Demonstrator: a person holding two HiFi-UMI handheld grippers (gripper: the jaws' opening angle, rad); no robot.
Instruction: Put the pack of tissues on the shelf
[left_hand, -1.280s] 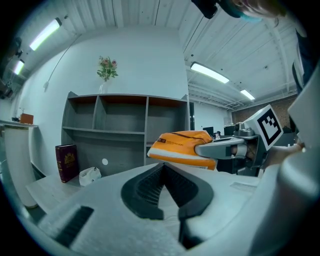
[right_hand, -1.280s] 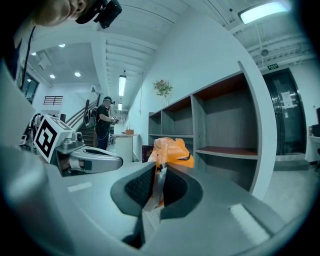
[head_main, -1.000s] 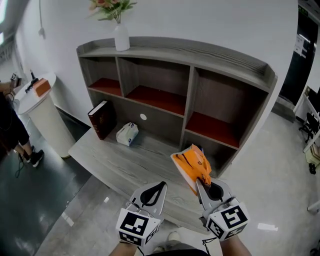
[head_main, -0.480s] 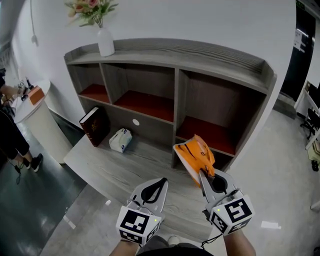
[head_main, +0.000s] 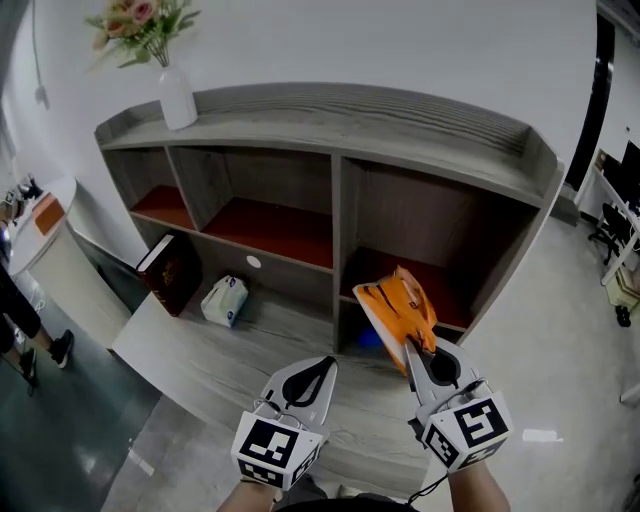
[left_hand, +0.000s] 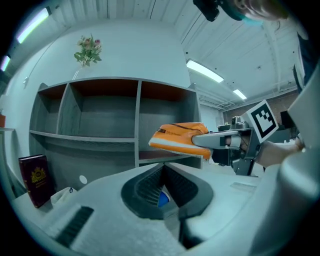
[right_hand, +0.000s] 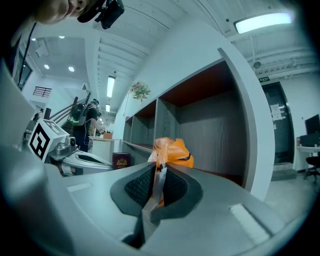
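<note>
Head view, right tongs (head_main: 410, 346) facing shelf (head_main: 400, 108), pinching tissue pack (head_main: 395, 303)

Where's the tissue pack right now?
The tissue pack is right of centre in the head view, clamped in the right gripper, in the air before the lower right compartment of the shelf.

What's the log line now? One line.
right gripper: shut on tissue pack | left gripper: shut, empty | pack: not yet on shelf
</note>
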